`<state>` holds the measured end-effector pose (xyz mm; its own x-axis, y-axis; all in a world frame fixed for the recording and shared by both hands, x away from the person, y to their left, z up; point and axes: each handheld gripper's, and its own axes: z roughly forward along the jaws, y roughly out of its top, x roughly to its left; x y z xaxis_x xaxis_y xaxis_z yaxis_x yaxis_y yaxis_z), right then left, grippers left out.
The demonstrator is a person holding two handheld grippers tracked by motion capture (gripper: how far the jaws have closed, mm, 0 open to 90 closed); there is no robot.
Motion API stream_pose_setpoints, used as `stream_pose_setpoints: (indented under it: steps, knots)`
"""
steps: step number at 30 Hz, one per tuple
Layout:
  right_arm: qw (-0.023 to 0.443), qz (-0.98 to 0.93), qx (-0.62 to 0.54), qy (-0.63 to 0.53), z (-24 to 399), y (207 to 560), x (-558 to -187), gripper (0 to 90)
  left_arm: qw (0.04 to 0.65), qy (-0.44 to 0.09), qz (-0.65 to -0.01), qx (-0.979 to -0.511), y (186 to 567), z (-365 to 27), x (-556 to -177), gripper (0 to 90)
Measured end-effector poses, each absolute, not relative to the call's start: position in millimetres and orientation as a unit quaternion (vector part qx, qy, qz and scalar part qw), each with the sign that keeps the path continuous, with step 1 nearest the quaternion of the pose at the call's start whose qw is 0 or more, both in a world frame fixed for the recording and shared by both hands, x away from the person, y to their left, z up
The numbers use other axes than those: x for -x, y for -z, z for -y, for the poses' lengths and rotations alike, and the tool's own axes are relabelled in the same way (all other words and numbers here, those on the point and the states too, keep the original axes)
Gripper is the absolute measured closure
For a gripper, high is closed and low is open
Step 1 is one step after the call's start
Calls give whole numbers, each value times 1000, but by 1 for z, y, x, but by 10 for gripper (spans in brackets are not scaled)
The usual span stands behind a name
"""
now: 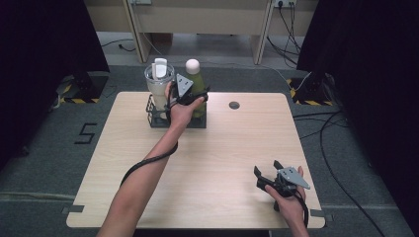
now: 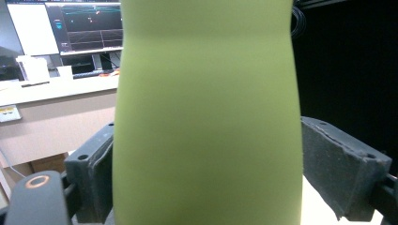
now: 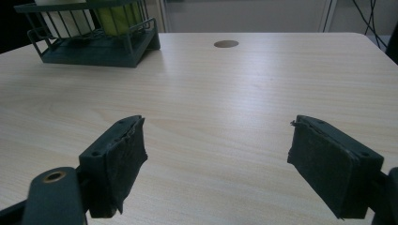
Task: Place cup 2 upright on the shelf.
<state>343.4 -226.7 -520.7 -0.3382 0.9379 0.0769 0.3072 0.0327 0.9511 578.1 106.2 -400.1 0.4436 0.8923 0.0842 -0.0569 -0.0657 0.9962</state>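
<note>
A green bottle (image 1: 198,83) with a pale round cap stands in the right side of a dark wire rack (image 1: 157,121) at the table's far edge. My left gripper (image 1: 198,95) reaches it from the near side, one jaw on each side of its body. In the left gripper view the bottle (image 2: 206,117) stands between the pads (image 2: 338,164); the left pad sits against it and the right pad shows a thin gap, so the gripper is open. My right gripper (image 1: 266,168) rests low near the table's front right, open, with bare table between its pads (image 3: 119,159).
A clear cup (image 1: 159,81) with a white insert stands in the rack's left side, close beside the left hand. The rack (image 3: 94,49) shows far off in the right gripper view. A round dark hole (image 1: 234,104) marks the wooden table (image 1: 222,143). Cables lie on the floor at the right.
</note>
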Motion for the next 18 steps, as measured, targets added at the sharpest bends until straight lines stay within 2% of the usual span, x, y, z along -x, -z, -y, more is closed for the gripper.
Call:
stream_pose_setpoints:
  steps: [18]
  knots:
    - [313,-648,-481,-501,225,521,-343,185,585,-411,-343,-610,401,-112,-568,134]
